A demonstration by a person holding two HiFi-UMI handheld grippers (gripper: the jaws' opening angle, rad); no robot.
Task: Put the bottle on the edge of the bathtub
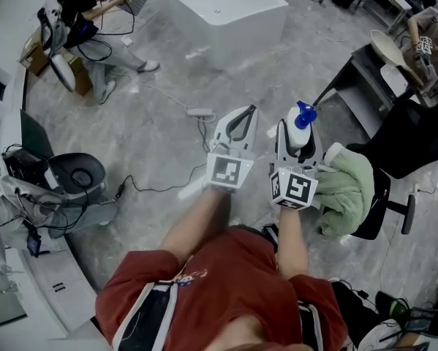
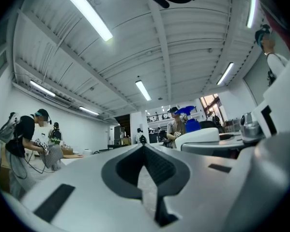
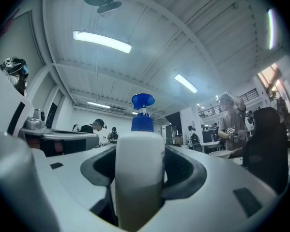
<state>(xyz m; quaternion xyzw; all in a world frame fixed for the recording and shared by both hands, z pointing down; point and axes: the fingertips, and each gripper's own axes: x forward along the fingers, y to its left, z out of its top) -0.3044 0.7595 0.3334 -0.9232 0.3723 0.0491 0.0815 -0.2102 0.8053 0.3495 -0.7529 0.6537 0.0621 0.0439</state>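
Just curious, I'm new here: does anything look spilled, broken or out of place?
Nothing spilled or broken. The bottle sits upright in the right gripper. Only a green towel heaped on a chair and a cable trailing across the floor look untidy.

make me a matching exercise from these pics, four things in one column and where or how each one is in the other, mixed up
Things:
1. bottle
2. left gripper
3. bathtub
4. green towel

Places or states:
a. lying on the black chair
b. jaws together, nothing between them
c. standing on the floor ahead of both grippers
d. clamped in the jaws of the right gripper

Pairs: 1-d, 2-b, 3-c, 4-a
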